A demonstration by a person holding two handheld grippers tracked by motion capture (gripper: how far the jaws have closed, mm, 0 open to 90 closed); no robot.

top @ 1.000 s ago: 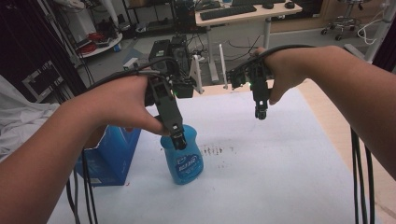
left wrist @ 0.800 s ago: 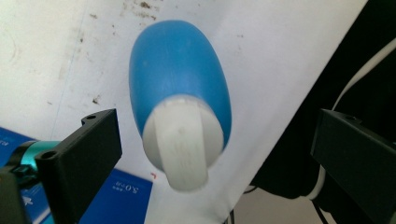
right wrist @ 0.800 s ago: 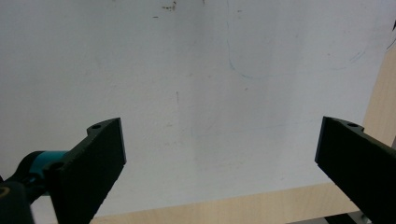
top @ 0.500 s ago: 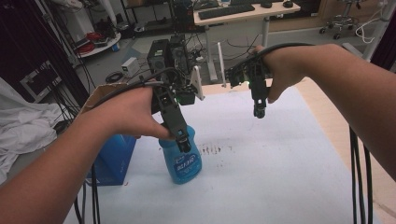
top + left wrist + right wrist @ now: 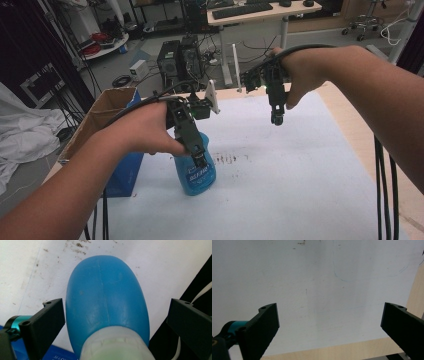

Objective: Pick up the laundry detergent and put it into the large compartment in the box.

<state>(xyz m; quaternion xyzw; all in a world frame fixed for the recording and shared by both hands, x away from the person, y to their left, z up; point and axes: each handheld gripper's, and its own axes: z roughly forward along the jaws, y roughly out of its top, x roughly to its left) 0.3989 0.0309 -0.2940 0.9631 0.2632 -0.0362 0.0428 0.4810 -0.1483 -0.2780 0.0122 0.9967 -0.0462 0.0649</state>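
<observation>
A blue plastic bottle (image 5: 200, 176) with a white label stands upright on the white table sheet (image 5: 290, 180). My left gripper (image 5: 199, 158) points down over its top, open. In the left gripper view the bottle's blue body (image 5: 106, 300) and pale cap (image 5: 115, 347) lie between the wide jaws of that gripper (image 5: 116, 302). One jaw is close beside the bottle and the other stands well apart. My right gripper (image 5: 276, 119) hangs above the far middle of the table. This gripper (image 5: 330, 306) is open over bare white sheet with nothing between its jaws.
An open cardboard box (image 5: 107, 107) with a blue side stands at the table's left edge, just left of the bottle. Small dark marks (image 5: 227, 159) dot the sheet right of the bottle. The bare wooden table edge (image 5: 352, 125) runs along the right. Cables (image 5: 385, 190) hang at the near right.
My left hand and gripper have shifted slightly nearer and lower over the bottle. The right gripper has hardly moved.
</observation>
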